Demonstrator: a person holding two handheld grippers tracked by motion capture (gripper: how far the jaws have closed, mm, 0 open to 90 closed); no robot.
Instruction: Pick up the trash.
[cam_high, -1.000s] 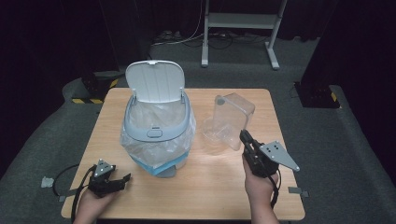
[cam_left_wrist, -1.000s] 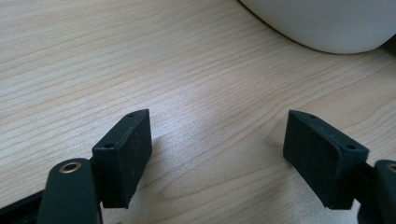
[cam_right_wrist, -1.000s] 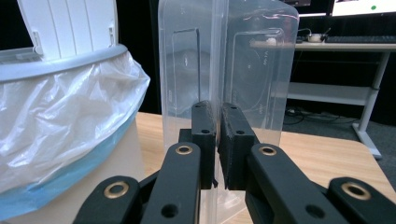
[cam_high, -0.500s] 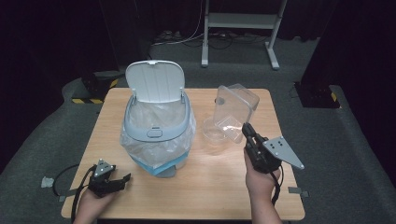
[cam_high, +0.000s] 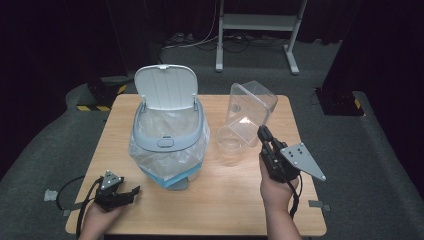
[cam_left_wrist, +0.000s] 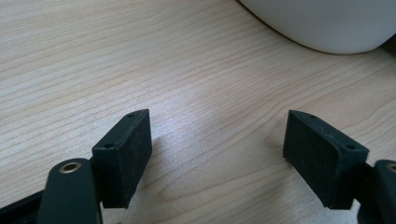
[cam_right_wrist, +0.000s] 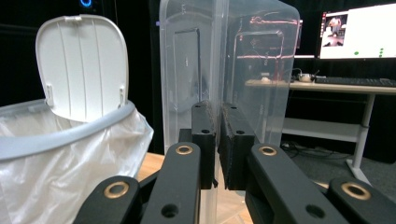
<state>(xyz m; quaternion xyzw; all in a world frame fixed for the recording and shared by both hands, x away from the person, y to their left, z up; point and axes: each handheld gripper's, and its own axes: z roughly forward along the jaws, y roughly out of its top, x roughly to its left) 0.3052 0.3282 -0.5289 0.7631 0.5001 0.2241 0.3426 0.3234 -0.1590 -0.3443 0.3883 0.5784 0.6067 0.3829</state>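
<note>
Each gripper is matte black: the left gripper and the right gripper carry flat rectangular pads with small screw holes and brass-ringed pivots. A grey three-cornered drilled plate tops the right one. Black cables trail off. The forearms are bare of sleeves.

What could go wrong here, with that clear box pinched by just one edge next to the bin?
The right gripper pinches only one thin wall of the clear container, so it might slip or swing loose. Tilted beside the lined bin, it could knock the raised lid or snag the plastic liner. The left gripper rests open, far off, giving no support.
</note>
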